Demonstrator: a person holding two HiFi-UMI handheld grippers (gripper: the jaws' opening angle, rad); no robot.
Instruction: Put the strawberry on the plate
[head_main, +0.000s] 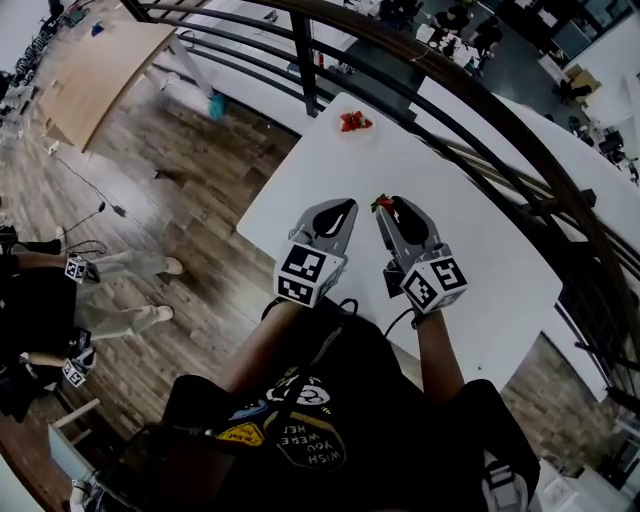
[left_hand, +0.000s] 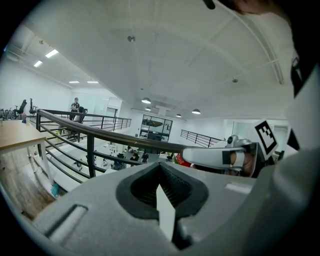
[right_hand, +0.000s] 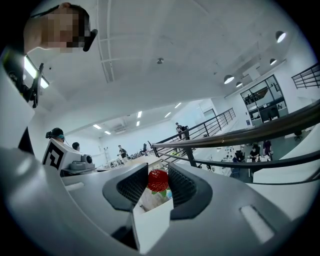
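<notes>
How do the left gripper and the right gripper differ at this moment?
Jaws: the left gripper has its jaws together, while the right gripper has its jaws held apart.
Load: the left gripper holds nothing, while the right gripper is clamped on a red strawberry.
Shared: both are grey, carry a marker cube, and sit side by side over the white table.

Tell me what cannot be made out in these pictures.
- Plate: head view, too small and far to count the red fruit on it.
- Strawberry: head view, mostly hidden by the right tongs holding it.
</notes>
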